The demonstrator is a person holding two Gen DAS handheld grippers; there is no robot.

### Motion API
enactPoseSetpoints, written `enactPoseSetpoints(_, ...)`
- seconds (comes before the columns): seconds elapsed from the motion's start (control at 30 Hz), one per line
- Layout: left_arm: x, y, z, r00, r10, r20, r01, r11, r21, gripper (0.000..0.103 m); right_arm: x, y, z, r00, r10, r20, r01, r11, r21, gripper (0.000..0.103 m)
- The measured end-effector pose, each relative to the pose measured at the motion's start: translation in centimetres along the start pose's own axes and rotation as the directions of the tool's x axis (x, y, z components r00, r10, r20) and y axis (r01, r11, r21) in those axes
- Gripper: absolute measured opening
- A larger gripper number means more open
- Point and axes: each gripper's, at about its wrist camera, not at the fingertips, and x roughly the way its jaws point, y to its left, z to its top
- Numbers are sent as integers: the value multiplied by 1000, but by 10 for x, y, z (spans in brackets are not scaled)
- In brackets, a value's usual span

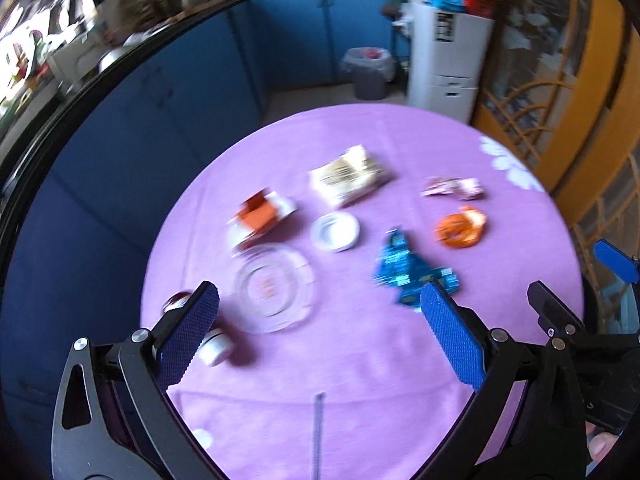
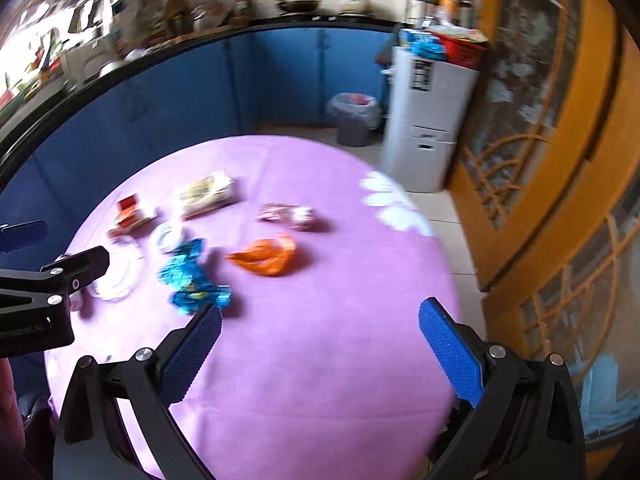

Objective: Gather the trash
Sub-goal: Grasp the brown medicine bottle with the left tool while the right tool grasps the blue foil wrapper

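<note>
Trash lies on a round table with a purple cloth [image 1: 360, 360] [image 2: 320, 360]: a blue foil wrapper [image 1: 408, 270] [image 2: 192, 278], an orange wrapper [image 1: 460, 228] [image 2: 266, 258], a pink wrapper [image 1: 454, 188] [image 2: 288, 214], a cream packet [image 1: 348, 176] [image 2: 206, 194] and an orange-and-white carton [image 1: 262, 212] [image 2: 130, 212]. My left gripper [image 1: 320, 312] is open and empty above the near table, with the blue wrapper by its right finger. My right gripper [image 2: 320, 324] is open and empty, to the right of the blue wrapper.
A glass ashtray [image 1: 274, 286] [image 2: 116, 270], a white lid [image 1: 336, 232] [image 2: 168, 236] and a small jar [image 1: 212, 344] also sit on the table. A lined grey bin [image 1: 368, 74] [image 2: 354, 120] stands on the floor beyond, beside a white cabinet [image 1: 448, 60].
</note>
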Motion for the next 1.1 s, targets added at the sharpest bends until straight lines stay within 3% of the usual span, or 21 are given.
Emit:
enactPoseSetpoints(0.3, 27, 68, -24, 995, 37, -97, -50, 989, -137, 99, 20, 57, 6, 997, 58, -53, -63, 995, -81, 96)
enactPoseSetpoints(0.5, 52, 92, -38, 983, 57, -175, -90, 978, -186, 99, 38, 79, 8, 992, 81, -100, -91, 990, -109, 96)
enactPoseSetpoints(0.93, 84, 120, -45, 970, 29, -241, -89, 966, -243, 99, 83, 106, 11, 978, 87, -189, -116, 982, -149, 96)
enactPoseSetpoints(1.1, 86, 120, -45, 974, 16, -228, -74, 965, -252, 99, 91, 111, 10, 976, 76, -204, -110, 980, -165, 96)
